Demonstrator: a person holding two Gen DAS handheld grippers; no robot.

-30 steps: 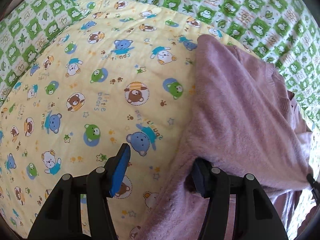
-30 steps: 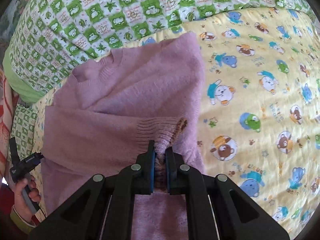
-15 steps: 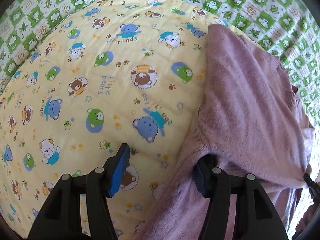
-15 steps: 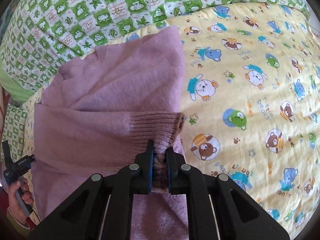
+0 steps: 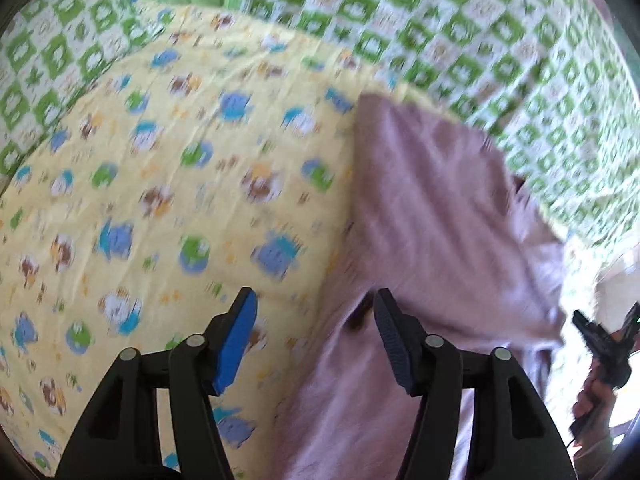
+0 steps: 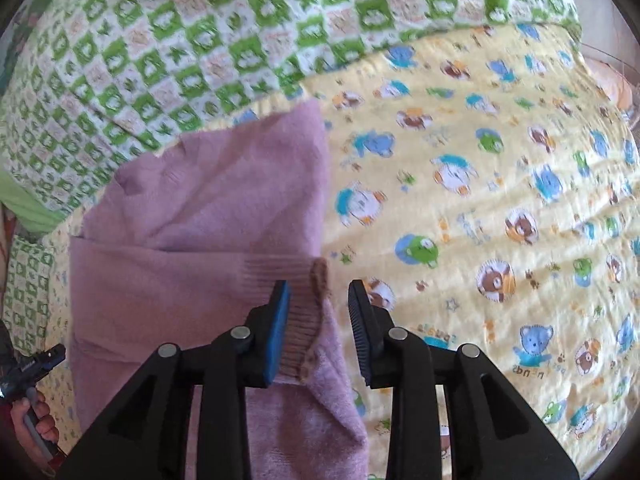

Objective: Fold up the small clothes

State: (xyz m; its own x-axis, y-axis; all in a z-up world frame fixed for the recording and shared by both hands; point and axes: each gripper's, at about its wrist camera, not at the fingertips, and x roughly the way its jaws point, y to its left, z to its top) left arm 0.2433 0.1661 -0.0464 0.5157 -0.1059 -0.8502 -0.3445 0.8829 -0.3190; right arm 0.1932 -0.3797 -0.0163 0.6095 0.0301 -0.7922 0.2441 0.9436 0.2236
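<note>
A small pink knit sweater point(image 6: 208, 216) lies on a yellow bear-print blanket point(image 6: 500, 200). One sleeve is folded across the body, its ribbed cuff point(image 6: 304, 300) lying between the jaws of my right gripper point(image 6: 320, 312), which is open and holds nothing. In the left wrist view the sweater point(image 5: 432, 216) fills the right half. My left gripper point(image 5: 316, 328) is open and empty above the sweater's left edge, its right finger over the fabric. That view is motion-blurred.
A green and white checked quilt point(image 6: 200, 40) lies beyond the blanket and also shows in the left wrist view point(image 5: 500, 40). The other hand-held gripper and the person's hand show at the view edges point(image 5: 600, 352), point(image 6: 28, 372).
My right gripper has opened and let go of the sleeve cuff, which now lies across the sweater body. My left gripper stays open and has lifted off the sweater's edge.
</note>
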